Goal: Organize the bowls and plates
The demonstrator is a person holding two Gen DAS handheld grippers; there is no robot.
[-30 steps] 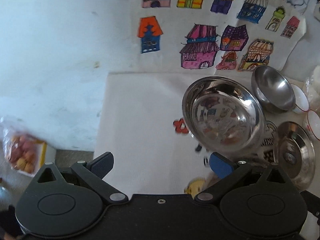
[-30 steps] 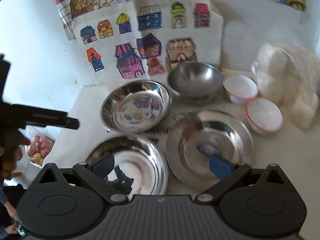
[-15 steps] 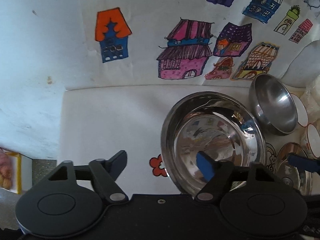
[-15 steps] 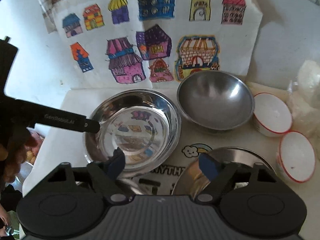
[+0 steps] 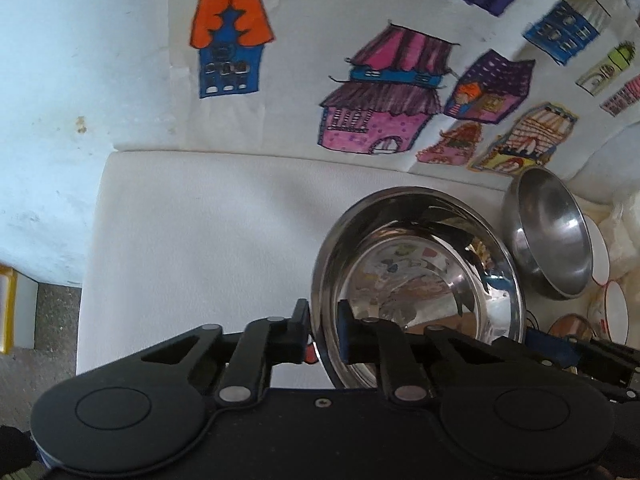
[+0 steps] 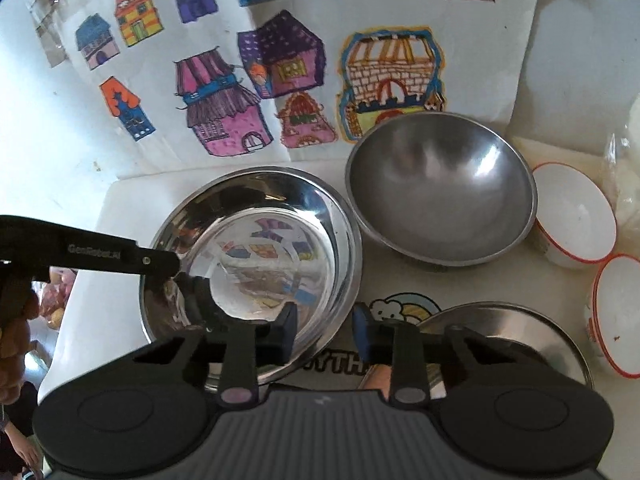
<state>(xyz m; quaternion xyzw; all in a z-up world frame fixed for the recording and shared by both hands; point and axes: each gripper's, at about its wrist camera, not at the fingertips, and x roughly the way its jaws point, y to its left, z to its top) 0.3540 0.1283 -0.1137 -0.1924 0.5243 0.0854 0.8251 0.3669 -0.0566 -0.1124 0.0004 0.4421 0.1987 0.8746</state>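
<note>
Gripping the near-left rim of the shiny steel bowl (image 5: 420, 276), your left tongs (image 5: 322, 334) were pinched tight on it, one finger outside the wall and the other inside. That bowl sat on the white surface (image 5: 192, 240), towards the wall side, its polished inside mirroring the coloured house drawings (image 5: 376, 96) on the sheet propped behind it.

From your right hand's camera the same bowl (image 6: 256, 256) showed below centre-left, and your right tongs (image 6: 325, 334) straddled its near-right rim: the left finger lay inside the bowl and the blue-padded right finger outside it. Those jaws were closing with the rim between them, and a clear gap showed, so the pads were not pressing the steel. Your left tongs (image 6: 160, 264) reached in from the left edge of that view, clamped on the bowl's far-left rim.

Just to the right, a duller, deeper steel bowl (image 6: 440, 192) stood touching or nearly touching the shiny one. Beyond it, two white bowls with red rims (image 6: 576, 220) sat side by side near the right edge. A flat steel plate (image 6: 500, 336) lay in front of the deep bowl, partly hidden behind your right tongs, over a cartoon cloud print (image 6: 400, 306) on the surface.
</note>
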